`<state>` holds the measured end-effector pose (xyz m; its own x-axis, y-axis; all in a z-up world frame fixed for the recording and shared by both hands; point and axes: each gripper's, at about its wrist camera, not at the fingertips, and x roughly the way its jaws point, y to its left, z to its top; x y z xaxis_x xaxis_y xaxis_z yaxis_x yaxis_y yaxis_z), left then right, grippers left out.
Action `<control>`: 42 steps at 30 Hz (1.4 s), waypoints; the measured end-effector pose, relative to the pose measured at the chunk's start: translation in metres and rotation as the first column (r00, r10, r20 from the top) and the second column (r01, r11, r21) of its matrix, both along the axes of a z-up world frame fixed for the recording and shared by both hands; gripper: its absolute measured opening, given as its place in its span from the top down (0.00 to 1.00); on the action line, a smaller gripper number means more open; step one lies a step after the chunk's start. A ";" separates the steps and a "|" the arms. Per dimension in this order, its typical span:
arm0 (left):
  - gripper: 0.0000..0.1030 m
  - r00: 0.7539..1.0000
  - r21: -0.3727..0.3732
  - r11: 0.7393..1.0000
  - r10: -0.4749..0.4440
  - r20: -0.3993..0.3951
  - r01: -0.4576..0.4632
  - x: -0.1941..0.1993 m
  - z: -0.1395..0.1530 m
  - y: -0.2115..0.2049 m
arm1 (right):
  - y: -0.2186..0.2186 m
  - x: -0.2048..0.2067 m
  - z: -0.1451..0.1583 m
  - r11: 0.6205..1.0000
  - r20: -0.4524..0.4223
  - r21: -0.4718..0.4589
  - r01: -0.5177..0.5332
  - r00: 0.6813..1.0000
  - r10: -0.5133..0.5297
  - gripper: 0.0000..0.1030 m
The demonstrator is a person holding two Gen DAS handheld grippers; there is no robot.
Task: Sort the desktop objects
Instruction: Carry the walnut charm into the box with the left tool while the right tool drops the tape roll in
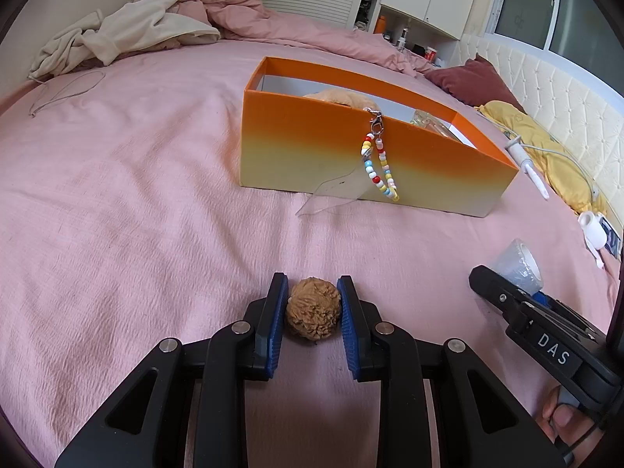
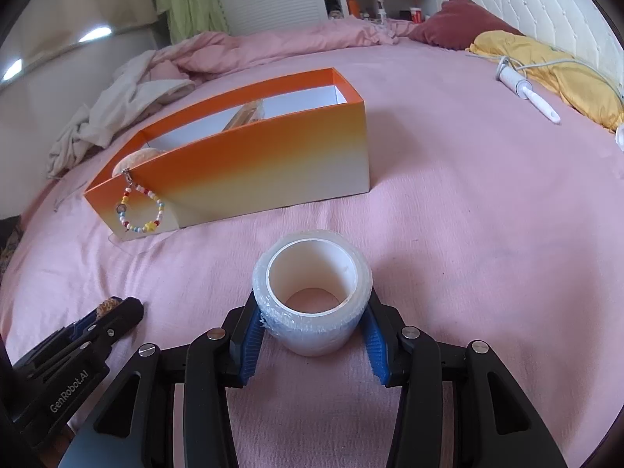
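On the pink bedsheet, my left gripper (image 1: 312, 284) is shut on a small brown fuzzy ball (image 1: 312, 314), with both blue pads pressed into its sides. My right gripper (image 2: 312, 296) is shut on a clear tape roll (image 2: 312, 331) that stands on end, its pads against the wrapped sides. That roll (image 1: 518, 261) also shows at the right of the left wrist view. Beyond both stands an open orange-to-cream box (image 1: 312, 148) (image 2: 253, 171). A coloured bead chain (image 1: 378, 163) (image 2: 140, 210) hangs over its near wall. A tan plush thing (image 1: 339, 97) lies inside.
A clear plastic piece (image 1: 331, 195) lies at the foot of the box. A white wand on a cable (image 2: 526, 93), a yellow cloth (image 2: 546, 66) and a maroon pillow (image 2: 460, 23) lie to the right. Cream clothing (image 1: 117, 35) is heaped at the far left.
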<state>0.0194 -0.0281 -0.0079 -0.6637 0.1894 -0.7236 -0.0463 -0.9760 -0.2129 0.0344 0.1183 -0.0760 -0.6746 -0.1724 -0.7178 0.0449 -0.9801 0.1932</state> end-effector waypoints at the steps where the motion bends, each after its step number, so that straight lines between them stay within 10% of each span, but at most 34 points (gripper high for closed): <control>1: 0.74 1.000 0.000 1.000 0.000 0.000 0.000 0.000 0.000 0.000 | 0.000 0.000 0.000 1.000 0.000 0.000 0.000 1.000 0.000 0.57; 42: 0.74 0.999 0.063 0.997 -0.051 -0.001 0.050 -0.019 0.012 0.000 | 0.003 0.007 0.014 0.997 -0.048 -0.078 -0.014 0.999 0.010 0.57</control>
<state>0.0003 -0.0278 0.0042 -0.6514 0.2680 -0.7098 -0.0950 -0.9570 -0.2741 0.0413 0.1215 -0.0624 -0.7050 -0.2351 -0.6691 0.0674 -0.9614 0.2668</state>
